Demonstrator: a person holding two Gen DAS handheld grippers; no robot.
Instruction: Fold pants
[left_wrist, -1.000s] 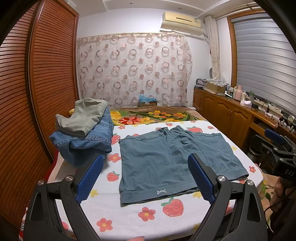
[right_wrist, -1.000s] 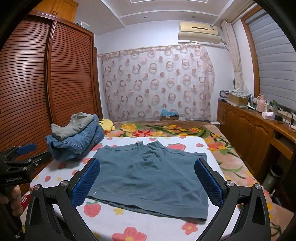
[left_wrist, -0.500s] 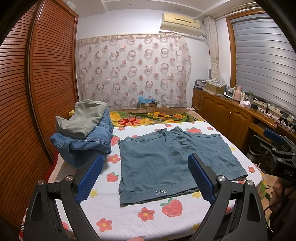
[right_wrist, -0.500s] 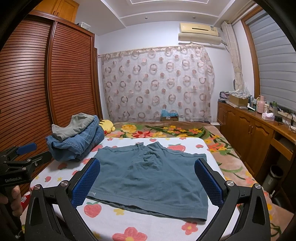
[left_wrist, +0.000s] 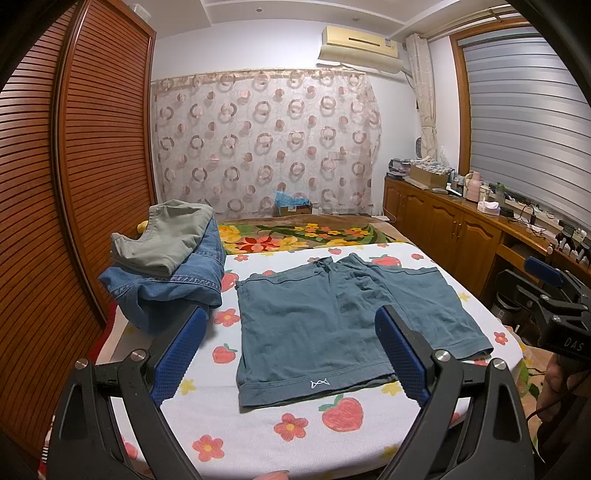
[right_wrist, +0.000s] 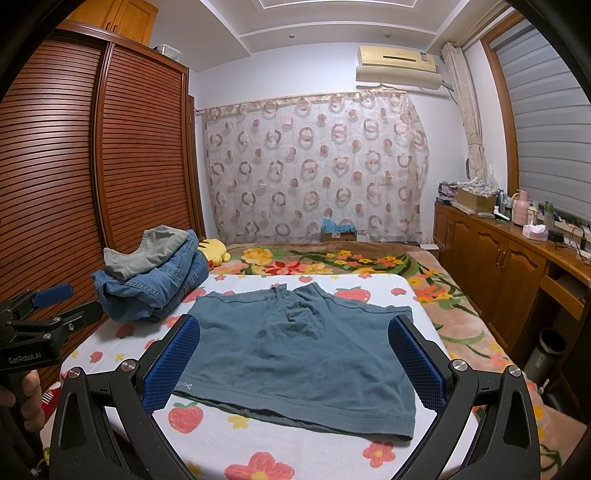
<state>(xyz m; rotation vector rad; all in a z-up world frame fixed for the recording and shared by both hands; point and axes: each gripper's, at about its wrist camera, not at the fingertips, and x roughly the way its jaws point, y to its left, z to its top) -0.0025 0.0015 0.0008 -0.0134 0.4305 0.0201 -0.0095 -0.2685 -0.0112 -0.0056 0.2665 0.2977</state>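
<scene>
A pair of teal-blue shorts (left_wrist: 343, 321) lies spread flat on the strawberry-print sheet, leg hems toward me; it also shows in the right wrist view (right_wrist: 295, 343). My left gripper (left_wrist: 291, 339) is open and empty, held above the near-left part of the shorts. My right gripper (right_wrist: 293, 349) is open and empty, held above the shorts' near hem. The right gripper shows at the far right of the left wrist view (left_wrist: 554, 295). The left gripper shows at the far left of the right wrist view (right_wrist: 40, 317).
A pile of blue jeans (left_wrist: 173, 284) with grey-green pants (left_wrist: 166, 236) on top sits at the bed's left. A floral blanket (left_wrist: 295, 236) covers the far bed. A wooden wardrobe (left_wrist: 55, 184) stands left, wooden cabinets (left_wrist: 461, 229) right.
Both grippers have shifted only slightly; the view of the shorts is nearly the same. Both stay open and empty.
</scene>
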